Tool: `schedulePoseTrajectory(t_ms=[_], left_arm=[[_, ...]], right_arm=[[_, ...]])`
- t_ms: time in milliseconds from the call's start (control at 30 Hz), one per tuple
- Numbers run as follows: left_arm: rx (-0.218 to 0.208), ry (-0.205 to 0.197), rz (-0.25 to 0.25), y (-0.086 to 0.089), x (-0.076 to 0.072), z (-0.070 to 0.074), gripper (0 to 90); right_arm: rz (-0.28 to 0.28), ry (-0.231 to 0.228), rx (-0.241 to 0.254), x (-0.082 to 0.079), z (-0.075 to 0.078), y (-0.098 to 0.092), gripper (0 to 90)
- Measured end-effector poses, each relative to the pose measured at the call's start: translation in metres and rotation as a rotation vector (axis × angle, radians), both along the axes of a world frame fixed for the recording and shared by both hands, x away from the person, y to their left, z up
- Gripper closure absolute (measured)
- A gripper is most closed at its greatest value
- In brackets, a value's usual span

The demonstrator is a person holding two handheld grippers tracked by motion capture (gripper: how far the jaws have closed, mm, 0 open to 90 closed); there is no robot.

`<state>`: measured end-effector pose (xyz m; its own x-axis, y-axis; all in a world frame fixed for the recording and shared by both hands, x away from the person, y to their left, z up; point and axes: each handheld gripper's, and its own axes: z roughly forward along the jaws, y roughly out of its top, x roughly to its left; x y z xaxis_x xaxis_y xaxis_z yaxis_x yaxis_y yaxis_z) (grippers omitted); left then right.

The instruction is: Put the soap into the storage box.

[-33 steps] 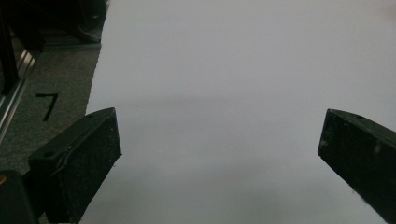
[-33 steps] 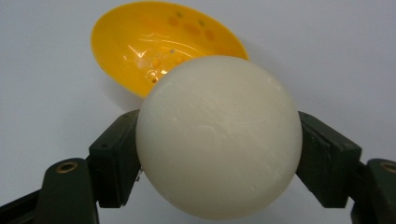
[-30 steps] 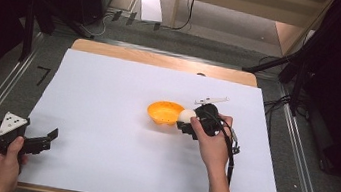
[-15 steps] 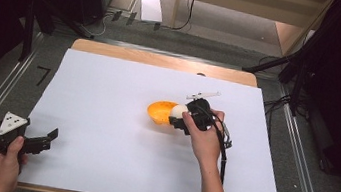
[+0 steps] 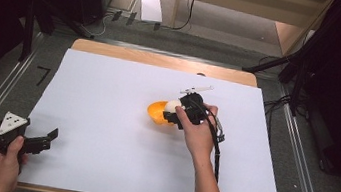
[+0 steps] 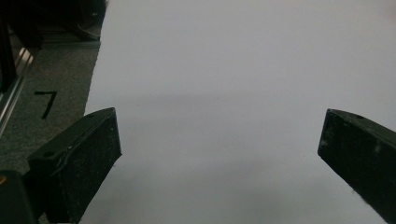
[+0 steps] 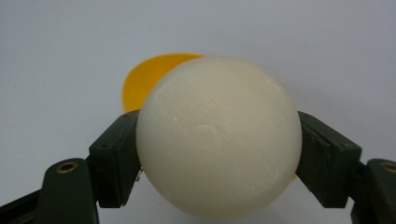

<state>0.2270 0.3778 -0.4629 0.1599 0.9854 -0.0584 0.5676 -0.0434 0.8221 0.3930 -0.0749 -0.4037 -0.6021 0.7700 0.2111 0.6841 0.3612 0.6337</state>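
At the near left corner of the white-covered table [image 5: 98, 166], the left hand-held gripper [image 5: 49, 137] rests in the person's hand, low over the sheet. In the left gripper view its two black jaws stand wide apart with nothing but bare white surface between them, so it takes no part in the work at this moment.

Farther in and to the right of the middle, the right hand-held gripper [image 5: 170, 112] is clamped on a smooth, cream-white ball [image 7: 218, 137]. In the right gripper view the jaws press on the ball's two sides, and the ball bulges well above and below them; the grip looks firm and centred.

Just beyond the ball lies a shallow orange plastic bowl [image 5: 157, 113], sitting on the table near its middle. From above, the ball is at the bowl's right edge, with part of the bowl hidden behind the gripper. In the right gripper view the orange rim [image 7: 149, 77] peeks out behind and to the left of the ball.

As a judgement, the pick-up is done: the ball is secured and has been brought to the bowl. Whether it hangs fully over the hollow or just beside the rim is hard to tell from these angles. What seems left is to centre it over the bowl, lower it, and let the jaws part.
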Motion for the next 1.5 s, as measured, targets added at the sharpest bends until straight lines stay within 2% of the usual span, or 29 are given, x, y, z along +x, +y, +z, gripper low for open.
schedulePoseTrajectory(t_ms=[300, 433, 667, 967, 1000, 1100, 1300, 1500], left_arm=[[0.002, 0.001, -0.001, 0.000, 0.000, 0.000, 0.0], [0.000, 0.000, 0.002, 0.000, 0.000, 0.000, 0.0], [-0.002, 0.003, 0.000, 0.000, 0.001, 0.000, 0.0], [-0.002, 0.005, 0.001, 0.000, 0.001, 0.000, 0.0], [-0.002, 0.005, 0.001, 0.000, 0.001, 0.000, 0.0], [-0.005, 0.006, 0.000, 0.000, 0.001, 0.000, 0.0], [-0.003, 0.003, 0.000, 0.000, 0.001, 0.000, 0.0], [-0.005, 0.002, -0.001, 0.000, 0.001, 0.000, 0.0]], right_arm=[[0.001, 0.021, -0.020, 0.008, -0.005, 0.016, 24.5], [-0.015, 0.032, -0.037, 0.010, -0.009, 0.021, 24.5], [-0.050, 0.053, -0.054, 0.013, -0.015, 0.024, 24.5], [-0.060, 0.067, -0.079, 0.014, -0.022, 0.027, 24.2], [-0.061, 0.065, -0.074, 0.014, -0.022, 0.027, 23.7], [-0.061, 0.082, -0.008, 0.014, -0.018, 0.023, 16.2], [-0.064, 0.054, -0.031, 0.010, -0.013, 0.020, 13.2], [-0.050, 0.011, -0.009, 0.002, -0.008, 0.012, 11.4]])
